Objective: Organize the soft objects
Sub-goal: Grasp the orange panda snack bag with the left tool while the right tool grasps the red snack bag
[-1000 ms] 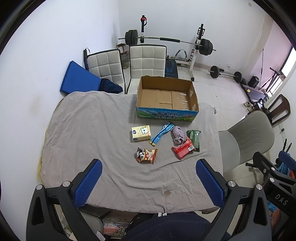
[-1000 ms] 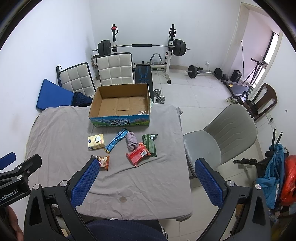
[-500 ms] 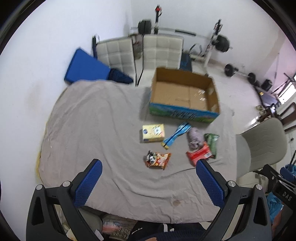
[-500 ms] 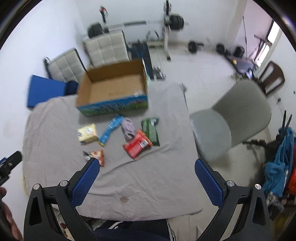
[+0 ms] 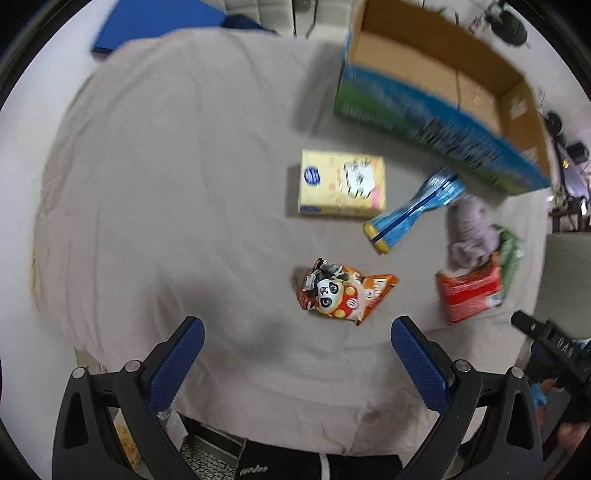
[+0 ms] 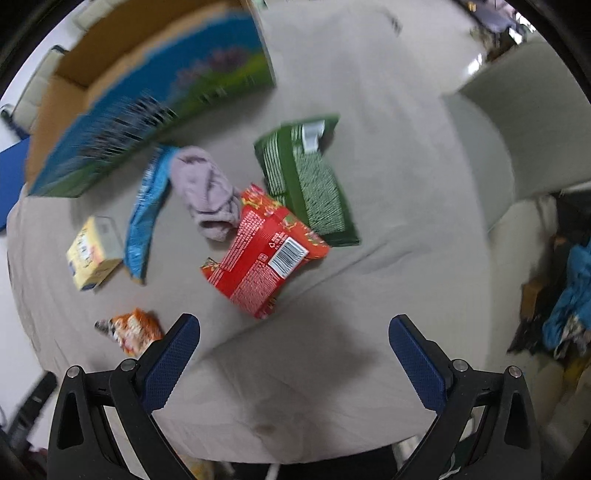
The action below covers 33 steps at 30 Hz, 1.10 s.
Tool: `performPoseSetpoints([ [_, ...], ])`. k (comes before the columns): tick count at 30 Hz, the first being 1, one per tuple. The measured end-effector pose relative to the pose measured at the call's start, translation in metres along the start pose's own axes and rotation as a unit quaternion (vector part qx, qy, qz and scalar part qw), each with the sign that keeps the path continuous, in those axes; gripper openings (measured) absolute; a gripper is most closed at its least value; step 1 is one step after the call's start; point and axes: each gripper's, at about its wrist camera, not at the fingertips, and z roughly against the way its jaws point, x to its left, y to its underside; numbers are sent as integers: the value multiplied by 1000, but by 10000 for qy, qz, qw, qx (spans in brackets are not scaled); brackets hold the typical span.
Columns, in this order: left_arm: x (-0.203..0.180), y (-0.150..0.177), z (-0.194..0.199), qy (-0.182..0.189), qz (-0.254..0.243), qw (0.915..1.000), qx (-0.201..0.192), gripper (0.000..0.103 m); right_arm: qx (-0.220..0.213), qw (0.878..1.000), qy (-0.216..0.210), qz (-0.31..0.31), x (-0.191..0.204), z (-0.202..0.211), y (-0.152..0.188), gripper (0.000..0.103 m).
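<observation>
Soft items lie on the grey-clothed table (image 5: pixel 155 192): an orange panda snack bag (image 5: pixel 345 293), a yellow tissue pack (image 5: pixel 341 183), a blue packet (image 5: pixel 413 210), a purple cloth (image 5: pixel 471 230), a red packet (image 6: pixel 264 254) and a green packet (image 6: pixel 306 181). An open cardboard box (image 5: pixel 436 85) stands behind them. My left gripper (image 5: pixel 295 354) is open and empty, above the near table just short of the panda bag. My right gripper (image 6: pixel 293 352) is open and empty, just short of the red packet. The views are motion-blurred.
A grey chair (image 6: pixel 517 122) stands off the table's right edge. Blue cloth and clutter (image 6: pixel 569 295) lie on the floor at the right. A blue mat (image 5: pixel 155 22) lies behind the table at the left. The right gripper's body (image 5: pixel 554 350) shows at the left view's right edge.
Both grippers have dropped down and forward toward the table, so the items look much larger. The left one closed in on the panda bag, the right on the red packet. Nothing was grasped.
</observation>
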Motion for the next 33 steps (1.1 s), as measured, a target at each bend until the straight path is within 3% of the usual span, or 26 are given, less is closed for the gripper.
performPoseSetpoints([
  [8,-32,-12,-81,91,-619,9963,589,103,479,9979,-241,-376,9,-61,-18,102],
  [14,-50,-16,-114,2,-871,9938,693,103,646,9947,-437,-676,16,-87,-21,93],
  [16,-54,-18,-123,0,-920,9932,709,97,653,9944,-414,-719,19,-94,-21,87],
  [18,-58,-17,-134,22,-1055,9914,769,82,702,9941,-423,-712,24,-101,-22,75],
  [20,-62,-17,-144,-27,-1170,9897,818,78,721,9940,-441,-692,29,-105,-22,67],
  [24,-64,-16,-148,37,-1129,9911,702,72,664,9958,-238,-581,44,-105,-28,56],
  [33,-53,-14,-125,153,-962,9934,609,65,583,9982,112,44,67,-84,0,50],
])
